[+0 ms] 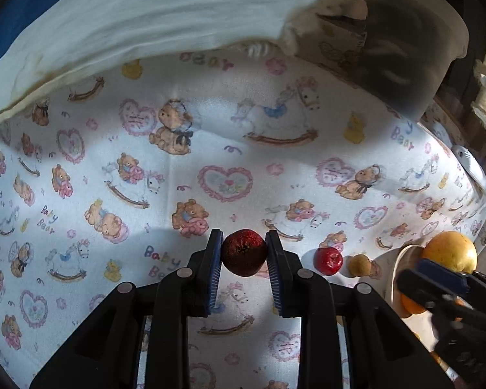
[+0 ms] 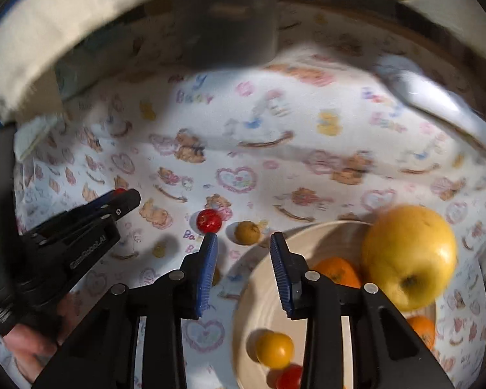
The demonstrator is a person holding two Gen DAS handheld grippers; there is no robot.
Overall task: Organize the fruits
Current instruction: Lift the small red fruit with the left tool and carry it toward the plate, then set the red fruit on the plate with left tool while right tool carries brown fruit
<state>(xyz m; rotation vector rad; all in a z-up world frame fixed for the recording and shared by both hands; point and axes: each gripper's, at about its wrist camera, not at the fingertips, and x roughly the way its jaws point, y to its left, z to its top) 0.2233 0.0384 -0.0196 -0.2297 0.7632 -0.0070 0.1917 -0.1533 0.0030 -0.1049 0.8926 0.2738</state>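
My left gripper [image 1: 244, 253] is shut on a dark red fruit [image 1: 244, 252] and holds it above the printed cloth. In the right wrist view the left gripper [image 2: 120, 201] is at the left. My right gripper [image 2: 244, 253] is open and empty over the near rim of a cream plate [image 2: 259, 288]. The plate holds a large yellow apple [image 2: 408, 256], oranges [image 2: 337, 272], a small yellow fruit [image 2: 274, 350] and a small red fruit [image 2: 290, 376]. A small red fruit [image 2: 209, 220] and a brownish-yellow fruit [image 2: 248, 232] lie on the cloth beyond the plate.
A baby-bear printed cloth [image 1: 210, 149] covers the surface. A cream folded fabric [image 1: 145, 16] lies along the far side. A dark container [image 1: 401, 58] stands at the far right. A white object [image 2: 427, 94] lies at the right edge.
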